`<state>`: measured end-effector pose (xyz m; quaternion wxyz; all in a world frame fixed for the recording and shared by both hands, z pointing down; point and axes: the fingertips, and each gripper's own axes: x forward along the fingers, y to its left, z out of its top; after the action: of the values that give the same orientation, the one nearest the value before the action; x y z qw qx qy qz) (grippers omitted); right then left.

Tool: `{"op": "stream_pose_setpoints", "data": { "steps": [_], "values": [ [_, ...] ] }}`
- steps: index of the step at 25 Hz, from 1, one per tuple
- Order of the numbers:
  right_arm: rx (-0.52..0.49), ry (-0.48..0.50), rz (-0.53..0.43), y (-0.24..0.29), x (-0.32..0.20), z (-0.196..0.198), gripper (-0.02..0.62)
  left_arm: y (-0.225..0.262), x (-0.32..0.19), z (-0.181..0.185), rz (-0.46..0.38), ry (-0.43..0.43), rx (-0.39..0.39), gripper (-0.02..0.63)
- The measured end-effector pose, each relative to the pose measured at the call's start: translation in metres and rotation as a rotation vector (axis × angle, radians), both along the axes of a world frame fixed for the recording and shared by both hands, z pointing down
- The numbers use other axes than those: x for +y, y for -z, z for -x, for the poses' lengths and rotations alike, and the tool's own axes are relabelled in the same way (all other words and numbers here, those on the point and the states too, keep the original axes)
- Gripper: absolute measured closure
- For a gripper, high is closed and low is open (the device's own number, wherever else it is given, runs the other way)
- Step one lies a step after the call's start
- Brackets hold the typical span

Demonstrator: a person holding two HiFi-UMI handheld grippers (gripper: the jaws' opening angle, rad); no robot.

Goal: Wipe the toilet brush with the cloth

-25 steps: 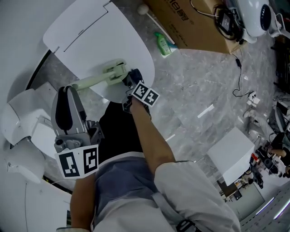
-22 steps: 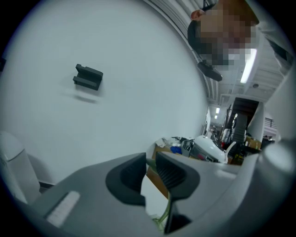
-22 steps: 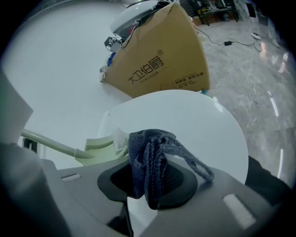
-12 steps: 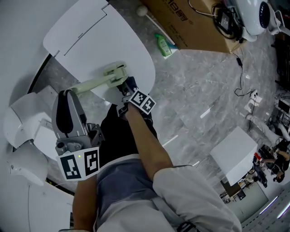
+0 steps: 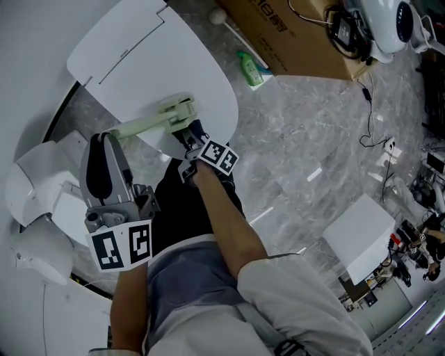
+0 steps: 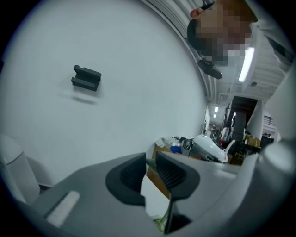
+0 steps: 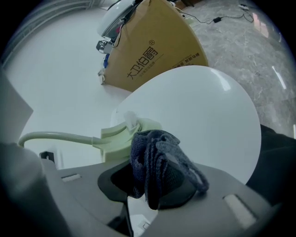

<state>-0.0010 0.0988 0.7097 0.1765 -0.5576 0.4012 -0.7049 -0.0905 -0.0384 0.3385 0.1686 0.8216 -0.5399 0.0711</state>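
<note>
A pale green toilet brush lies across the closed white toilet lid (image 5: 153, 62), its head (image 5: 178, 109) at the lid's near edge and its handle (image 5: 139, 127) running left. My left gripper (image 5: 106, 139) is shut on the handle's end; a thin green strip (image 6: 151, 163) shows between its pads. My right gripper (image 5: 191, 135) is shut on a dark blue cloth (image 7: 155, 162), bunched between its jaws. The cloth rests against the near side of the brush head (image 7: 121, 134); the handle (image 7: 55, 137) leads away to the left.
A cardboard box (image 5: 292, 35) stands beyond the toilet, with a green bottle (image 5: 250, 68) beside it and a white-tipped stick (image 5: 221, 15). A white box (image 5: 354, 236) sits on the grey floor at right. A cable (image 5: 367, 118) trails there. White toilet parts (image 5: 35, 181) crowd the left.
My right gripper has drawn the cloth a little back toward me and to the left along the brush head. The left gripper and the handle have hardly moved.
</note>
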Motion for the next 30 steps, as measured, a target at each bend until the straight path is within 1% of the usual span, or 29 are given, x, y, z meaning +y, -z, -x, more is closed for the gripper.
{"op": "stream_pose_setpoints", "data": {
  "steps": [4,13,15,20,30],
  "values": [
    [-0.070,-0.021,-0.013,0.009,-0.001,0.003,0.493,0.000,-0.002,0.000,-0.001,0.002,0.005,0.606],
    [-0.097,0.015,-0.045,0.032,-0.001,0.010,0.493,0.001,-0.003,0.000,0.005,0.010,0.018,0.606],
    [-0.093,0.036,-0.053,0.038,-0.001,0.012,0.493,0.001,-0.003,0.001,0.005,0.012,0.019,0.606],
    [-0.067,0.125,-0.067,0.048,0.000,0.013,0.492,0.002,-0.003,-0.001,0.004,0.013,0.014,0.606],
    [-0.059,0.225,-0.079,0.068,-0.001,0.022,0.492,0.005,-0.004,0.001,-0.001,0.041,0.019,0.606]
  ]
}}
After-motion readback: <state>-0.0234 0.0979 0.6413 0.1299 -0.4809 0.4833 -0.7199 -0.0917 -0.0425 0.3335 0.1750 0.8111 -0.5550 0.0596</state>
